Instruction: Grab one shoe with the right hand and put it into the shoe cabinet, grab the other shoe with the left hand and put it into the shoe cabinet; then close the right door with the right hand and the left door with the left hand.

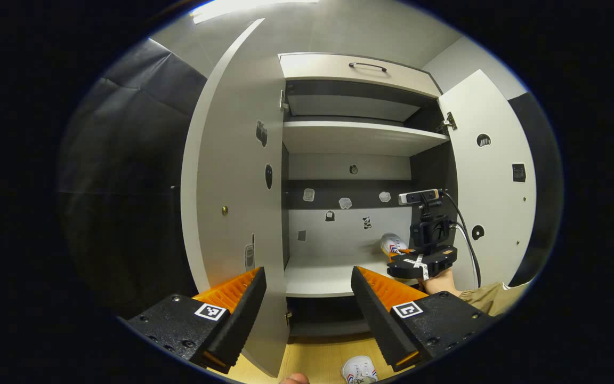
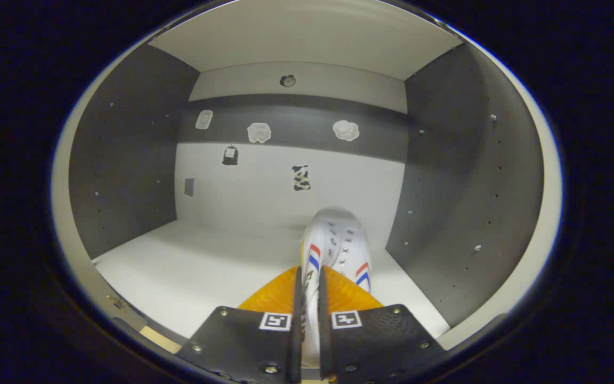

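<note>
In the right gripper view my right gripper (image 2: 307, 298) is shut on the heel edge of a white shoe (image 2: 337, 240) with red and blue stripes, held over the cabinet shelf (image 2: 190, 272), toe toward the back wall. In the left gripper view my left gripper (image 1: 307, 304) stands open with nothing between its fingers, in front of the open shoe cabinet (image 1: 360, 136). That view also shows the right gripper (image 1: 421, 264) inside the cabinet with the white shoe (image 1: 392, 244). The other white shoe (image 1: 359, 369) lies on the wooden floor below.
The left door (image 1: 232, 176) stands open close to my left gripper, and the right door (image 1: 491, 176) is open too. A drawer with a dark handle (image 1: 366, 66) tops the cabinet. A person's hand and sleeve (image 1: 491, 296) reach in at the right.
</note>
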Demonstrator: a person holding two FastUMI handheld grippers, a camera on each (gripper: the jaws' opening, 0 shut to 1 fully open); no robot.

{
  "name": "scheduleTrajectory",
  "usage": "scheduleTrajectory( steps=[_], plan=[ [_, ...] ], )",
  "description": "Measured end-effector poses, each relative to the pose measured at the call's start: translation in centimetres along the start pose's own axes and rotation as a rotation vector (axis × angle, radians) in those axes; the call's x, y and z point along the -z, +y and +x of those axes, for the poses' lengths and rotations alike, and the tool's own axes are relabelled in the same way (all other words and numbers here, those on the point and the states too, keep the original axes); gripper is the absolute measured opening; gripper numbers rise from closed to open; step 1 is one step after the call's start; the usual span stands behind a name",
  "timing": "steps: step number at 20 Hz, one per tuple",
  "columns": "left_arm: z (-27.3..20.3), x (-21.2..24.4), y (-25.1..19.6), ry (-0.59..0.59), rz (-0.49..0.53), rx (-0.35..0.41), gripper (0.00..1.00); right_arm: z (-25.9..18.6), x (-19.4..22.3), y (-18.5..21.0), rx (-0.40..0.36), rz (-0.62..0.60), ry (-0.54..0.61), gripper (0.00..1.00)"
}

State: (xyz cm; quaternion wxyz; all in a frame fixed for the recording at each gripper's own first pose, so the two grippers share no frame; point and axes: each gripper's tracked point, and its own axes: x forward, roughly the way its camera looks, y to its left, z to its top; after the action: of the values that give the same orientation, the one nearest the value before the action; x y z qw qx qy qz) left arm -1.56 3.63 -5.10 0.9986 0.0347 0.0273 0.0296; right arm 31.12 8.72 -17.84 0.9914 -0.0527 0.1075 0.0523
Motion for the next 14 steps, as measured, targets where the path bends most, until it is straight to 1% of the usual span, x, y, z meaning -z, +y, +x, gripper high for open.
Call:
scheduleTrajectory(
  steps=[1, 2, 3, 5, 7, 10, 14],
  plan=[
    [0.1, 0.4, -0.1, 0.009, -0.005, 0.002, 0.98, -0.5, -0.7, 0.0, -0.002, -0.005, -0.021, 0.16],
    [0.1, 0.8, -0.2, 0.021, -0.008, 0.005, 0.98, -1.2, -1.6, 0.0, 0.000, -0.002, -0.044, 0.16],
    [0.1, 1.4, -0.4, 0.031, -0.010, 0.008, 0.98, -2.0, -2.3, -0.1, -0.001, 0.003, -0.060, 0.10],
    [0.1, 2.7, -1.1, 0.055, -0.004, 0.022, 0.98, -3.5, -3.7, -0.1, -0.010, -0.007, -0.088, 0.09],
    [0.3, 4.5, -2.2, 0.079, 0.006, 0.047, 0.98, -6.2, -5.1, 0.0, -0.020, -0.019, -0.122, 0.09],
    [0.7, 9.4, -4.2, 0.176, 0.015, 0.090, 0.98, -11.0, -7.3, -0.1, -0.032, -0.011, -0.175, 0.09],
    [1.1, 16.7, -5.8, 0.286, 0.016, 0.128, 0.98, -17.4, -10.2, -0.8, -0.029, 0.002, -0.241, 0.09]
  ],
)
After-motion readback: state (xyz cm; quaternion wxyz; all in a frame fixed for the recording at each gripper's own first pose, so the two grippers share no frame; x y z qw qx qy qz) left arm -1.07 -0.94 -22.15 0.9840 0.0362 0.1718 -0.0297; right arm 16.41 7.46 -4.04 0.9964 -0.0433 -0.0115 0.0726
